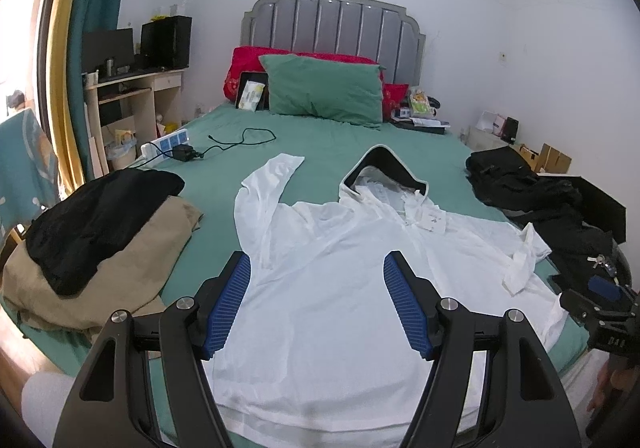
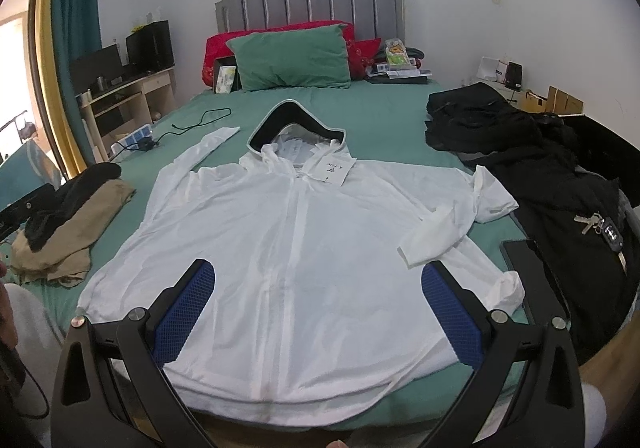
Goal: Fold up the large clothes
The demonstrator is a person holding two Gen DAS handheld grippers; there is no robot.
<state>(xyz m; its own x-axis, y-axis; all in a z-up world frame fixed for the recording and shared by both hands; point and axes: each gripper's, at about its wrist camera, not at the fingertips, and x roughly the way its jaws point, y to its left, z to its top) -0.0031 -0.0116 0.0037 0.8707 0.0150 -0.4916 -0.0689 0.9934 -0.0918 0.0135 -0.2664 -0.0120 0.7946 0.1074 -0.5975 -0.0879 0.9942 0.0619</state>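
One white hooded jacket (image 2: 296, 248) is lying front-up across the green bed (image 2: 384, 115), hood toward the pillows; we are judging it thin, light, limp, likely slippery, best pinched at sleeve cuff or hem corner. We are holding the left gripper (image 1: 317, 274) and right gripper (image 2: 318, 282) above it, jaws wide apart, empty. Our grippers' arms are hiding parts of the hem; the tag (image 2: 335, 169) print is proving illegible.

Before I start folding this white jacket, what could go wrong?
The hang tag lies loose at the collar of the white jacket and could get creased into the fold. The right sleeve is already bunched, so it may fold unevenly. Keys and black clothes crowd that side.
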